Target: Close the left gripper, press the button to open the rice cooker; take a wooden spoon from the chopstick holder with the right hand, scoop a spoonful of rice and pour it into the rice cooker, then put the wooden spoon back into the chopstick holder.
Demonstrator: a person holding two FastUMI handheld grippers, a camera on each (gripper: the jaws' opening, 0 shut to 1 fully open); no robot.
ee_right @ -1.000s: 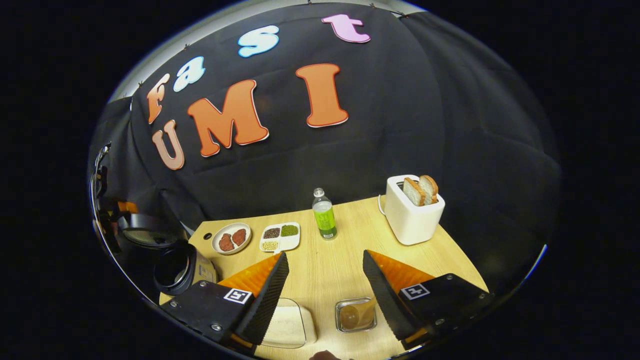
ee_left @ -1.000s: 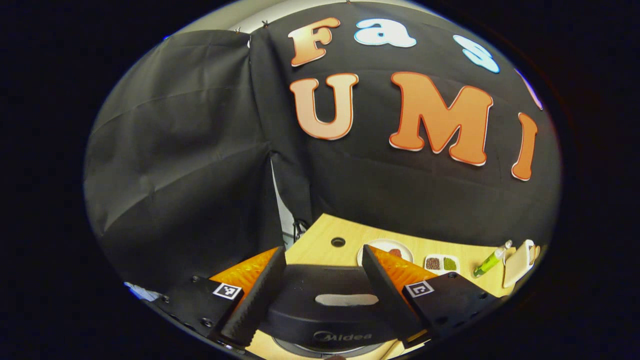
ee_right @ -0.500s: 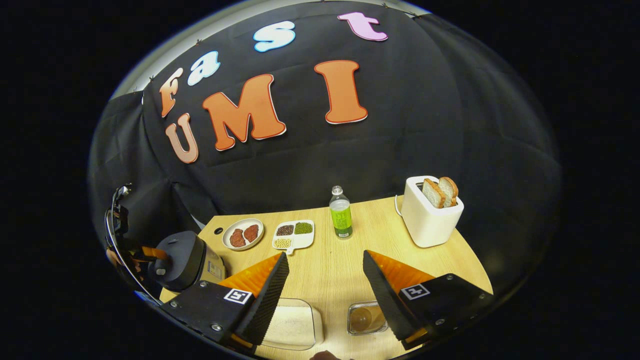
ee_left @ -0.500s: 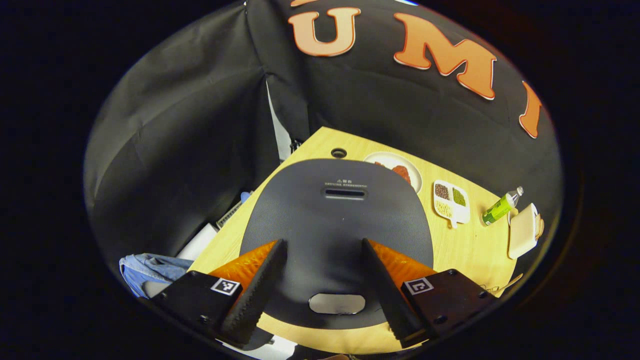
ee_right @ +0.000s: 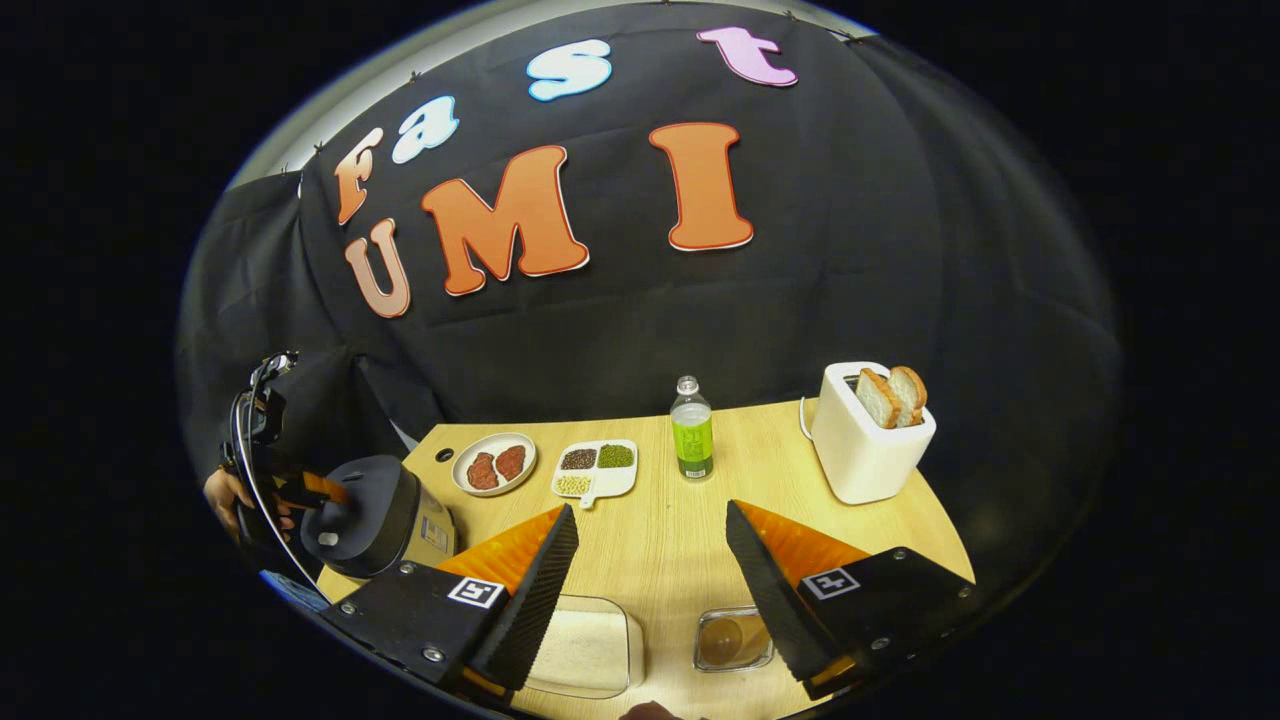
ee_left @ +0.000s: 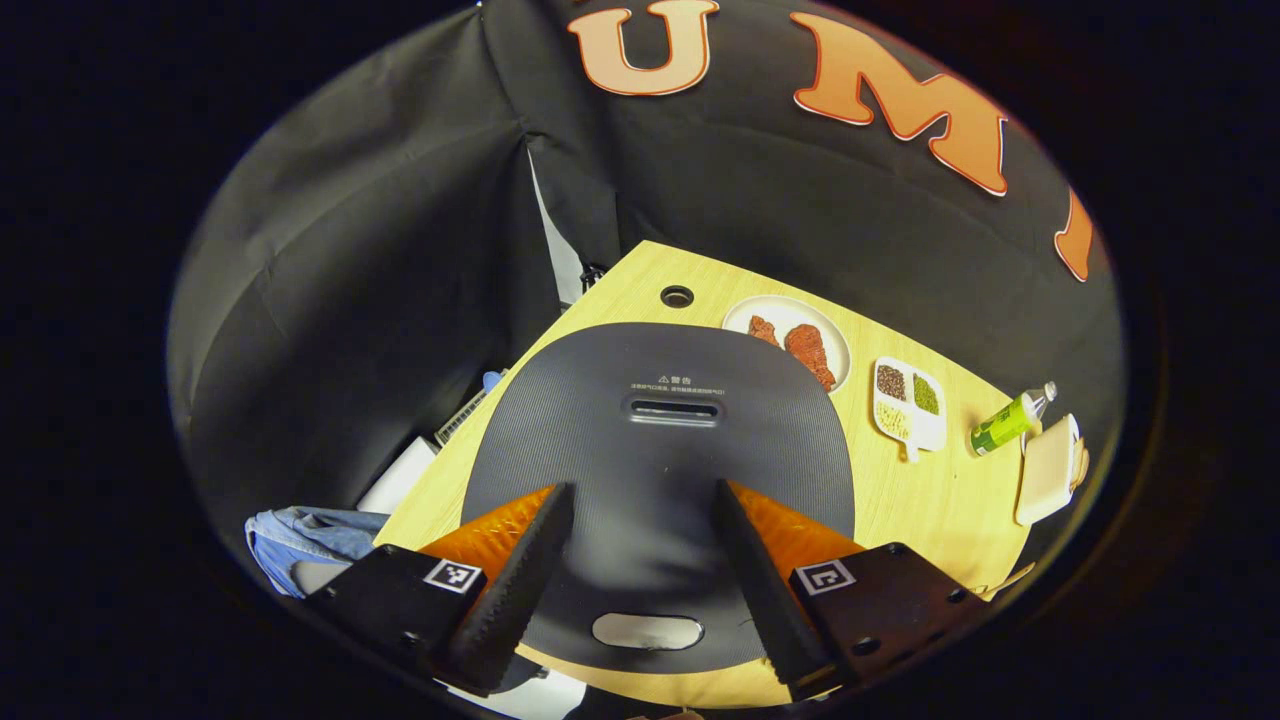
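At the left end of the tabletop [ee_right: 660,540] we saw the rice cooker [ee_left: 655,470], a dark, finely ribbed appliance with its lid down. In the left gripper view its rounded top carried a slotted vent [ee_left: 675,409] toward the far side and a pale oval button [ee_left: 647,631] at the near edge. The button faced us; the line from vent to button ran straight back between our left tongs [ee_left: 633,575], which hung spread apart above the lid, touching nothing.

In the right gripper view the cooker [ee_right: 365,515] sat at the far left, with a hand [ee_right: 225,495] beside it. Our right tongs [ee_right: 650,575] were likewise spread and empty over the middle of the wood. Just below them lay a clear container of white rice [ee_right: 585,655] and a smaller clear container [ee_right: 733,640] whose contents we could not make out.

Farther back stood a plate with two reddish pieces [ee_right: 494,464], a divided dish of grains [ee_right: 594,468], a green-labelled bottle [ee_right: 692,430] and a white toaster [ee_right: 868,440] holding two slices of bread [ee_right: 893,395]. Nothing lay between the left tongs and the button.
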